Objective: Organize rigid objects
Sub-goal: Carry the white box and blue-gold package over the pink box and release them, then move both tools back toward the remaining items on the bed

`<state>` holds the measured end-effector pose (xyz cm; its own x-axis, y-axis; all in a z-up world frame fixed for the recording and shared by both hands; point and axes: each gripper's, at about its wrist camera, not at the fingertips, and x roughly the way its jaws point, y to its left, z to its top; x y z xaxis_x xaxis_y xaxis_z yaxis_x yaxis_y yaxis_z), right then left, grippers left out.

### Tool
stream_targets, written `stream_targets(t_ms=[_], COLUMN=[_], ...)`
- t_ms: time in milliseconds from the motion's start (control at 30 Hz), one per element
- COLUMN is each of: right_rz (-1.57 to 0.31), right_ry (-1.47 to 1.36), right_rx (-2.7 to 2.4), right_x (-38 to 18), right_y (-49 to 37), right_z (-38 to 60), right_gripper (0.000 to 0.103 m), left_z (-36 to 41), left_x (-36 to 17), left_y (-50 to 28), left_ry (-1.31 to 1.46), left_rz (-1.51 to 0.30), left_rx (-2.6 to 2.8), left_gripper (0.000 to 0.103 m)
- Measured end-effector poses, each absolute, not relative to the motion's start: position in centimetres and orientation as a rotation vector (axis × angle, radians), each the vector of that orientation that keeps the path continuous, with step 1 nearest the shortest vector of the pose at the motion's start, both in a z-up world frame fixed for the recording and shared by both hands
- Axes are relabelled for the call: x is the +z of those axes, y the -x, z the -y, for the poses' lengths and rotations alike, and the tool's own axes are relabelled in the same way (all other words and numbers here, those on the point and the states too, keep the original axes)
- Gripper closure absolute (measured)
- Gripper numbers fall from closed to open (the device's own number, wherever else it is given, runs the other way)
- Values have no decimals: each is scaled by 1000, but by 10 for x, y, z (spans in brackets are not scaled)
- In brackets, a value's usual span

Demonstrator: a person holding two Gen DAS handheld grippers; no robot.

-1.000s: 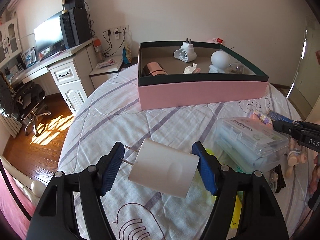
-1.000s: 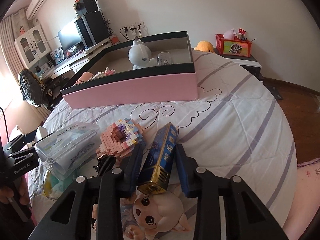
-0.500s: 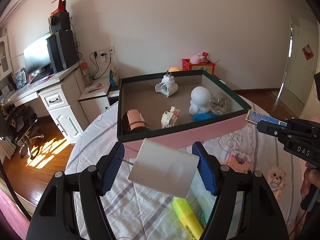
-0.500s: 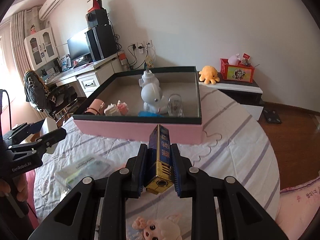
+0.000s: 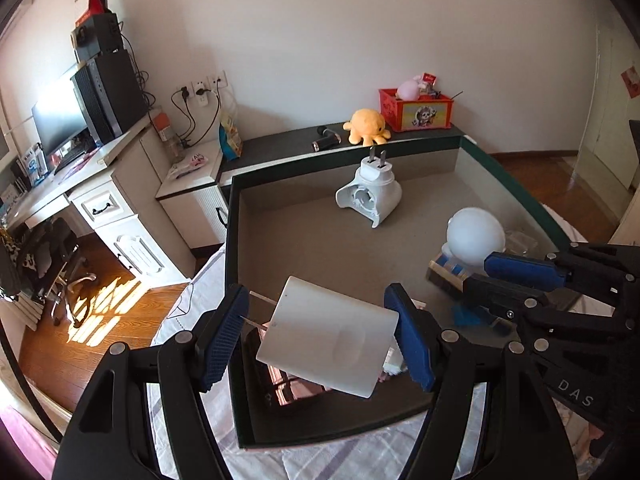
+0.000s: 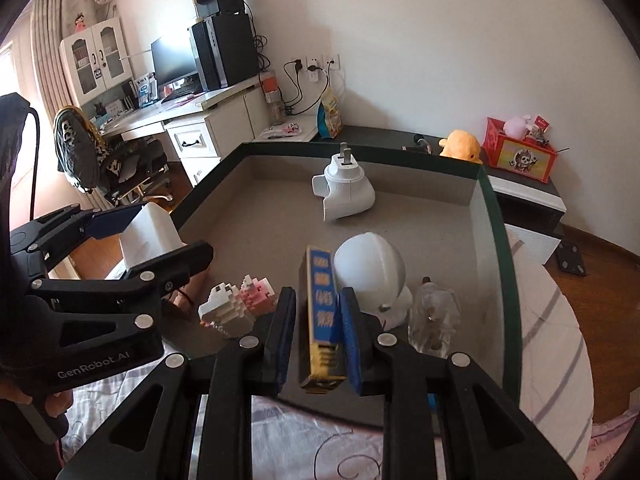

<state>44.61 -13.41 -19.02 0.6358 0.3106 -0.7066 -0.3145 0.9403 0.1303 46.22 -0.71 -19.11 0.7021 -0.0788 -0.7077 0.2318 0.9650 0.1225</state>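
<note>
Carrying step, over the box (image 5: 234,240). Left gripper (image 5: 320,336) pinching a white plug (image 5: 328,344); right gripper (image 6: 316,340) pinching a blue carton (image 6: 322,312). Next: lower onto bare floor ahead of fingertips, then spread fingers.

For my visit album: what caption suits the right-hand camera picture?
Right gripper carries a slim blue box over the pink storage box.

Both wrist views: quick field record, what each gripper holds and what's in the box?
left gripper: shut on white plug adapter
right gripper: shut on blue and gold box
position: both over storage box
box contents: white plug device, round white figure, block toy, clear bottle
</note>
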Motion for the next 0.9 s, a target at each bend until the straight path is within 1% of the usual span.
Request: stream_targets(t_ms=[100, 233, 267, 300, 333, 367, 400, 433, 467, 500, 567, 700, 900], right_rz=[-814, -802, -784, -770, -757, -738, -724, -714, -698, -682, -660, -589, -484], right_ry=[29, 34, 24, 19, 16, 13, 12, 9, 0, -7, -15, -26, -33], right_rx=[348, 316, 309, 308, 307, 296, 291, 294, 298, 297, 290, 261, 206], right_x=[-193, -194, -191, -188, -184, -180, -175, -171, -167, -162, -151, -130, -110], right_y=[-455, -458, -454, -451, -447, -441, -436, -431, -423, -415, -396, -348, -263], right_z=[128, 127, 130, 131, 133, 136, 138, 139, 142, 145, 148, 155, 161], right_gripper=[80, 80, 79, 77, 70, 60, 55, 46, 39, 35, 22, 22, 16], left_z=[9, 11, 10, 9, 7, 6, 3, 0, -3, -7, -14, -25, -32], left_x=[-202, -206, -204, -202, -197, -192, -186, -180, -174, -167, -155, -136, -117], left_y=[-477, -481, -480, -477, -472, -467, -461, -454, -448, -440, -418, -360, -273], left_ry=[-217, -223, -216, -209, -203, -202, -196, -182, -167, -153, -128, -104, -73], left_rz=[-800, -781, -771, -757, -737, -714, -692, -673, -659, -644, -607, -523, -436], left_rx=[-159, -137, -137, -141, -144, -141, -141, -148, -153, -150, -157, -142, -85], left_gripper=[31, 31, 29, 21, 17, 14, 12, 10, 5, 3, 2, 0, 0])
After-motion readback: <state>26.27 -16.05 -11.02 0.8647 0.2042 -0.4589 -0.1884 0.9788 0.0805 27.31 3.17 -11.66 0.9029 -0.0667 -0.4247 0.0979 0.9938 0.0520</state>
